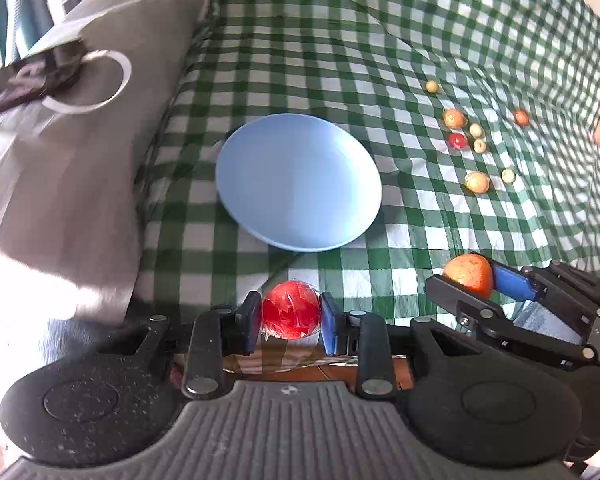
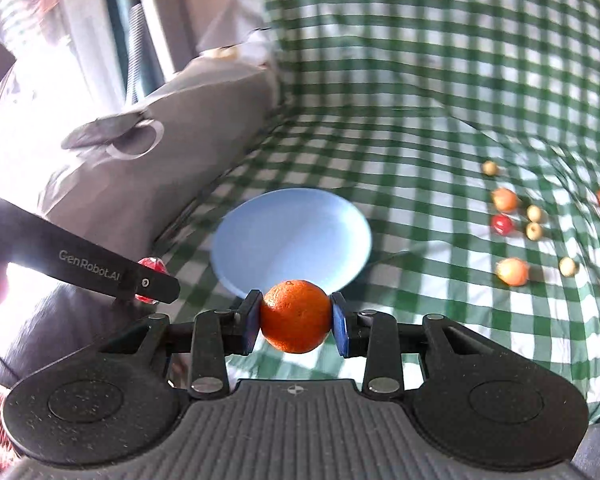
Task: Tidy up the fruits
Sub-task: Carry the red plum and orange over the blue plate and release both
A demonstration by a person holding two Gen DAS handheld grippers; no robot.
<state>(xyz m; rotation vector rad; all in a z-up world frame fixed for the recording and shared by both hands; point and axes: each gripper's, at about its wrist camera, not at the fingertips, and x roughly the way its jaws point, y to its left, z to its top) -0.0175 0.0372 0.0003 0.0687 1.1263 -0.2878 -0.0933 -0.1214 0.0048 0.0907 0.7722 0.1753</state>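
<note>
Two fruits held in the air, one per gripper. In the left gripper (image 1: 291, 316), jaws narrowed and pressed on a red fruit (image 1: 291, 310) wrapped in clear film, above the bed's near edge. In the right gripper (image 2: 296, 317), jaws likewise clamped on an orange (image 2: 295, 316), just beside the left one and nearer the plate's front rim. Beyond both, a pale blue plate (image 1: 300, 184), bare, lying on the green-and-white checked cloth (image 1: 340, 40) about mid-bed. Toward the bed's right edge, well apart from the plate, a loose scatter of small fruits (image 1: 476, 132): orange-yellow, red and pale yellow ones, none touching the plate. Along the left edge, a grey pillow (image 1: 80, 152) printed with a white ring.
</note>
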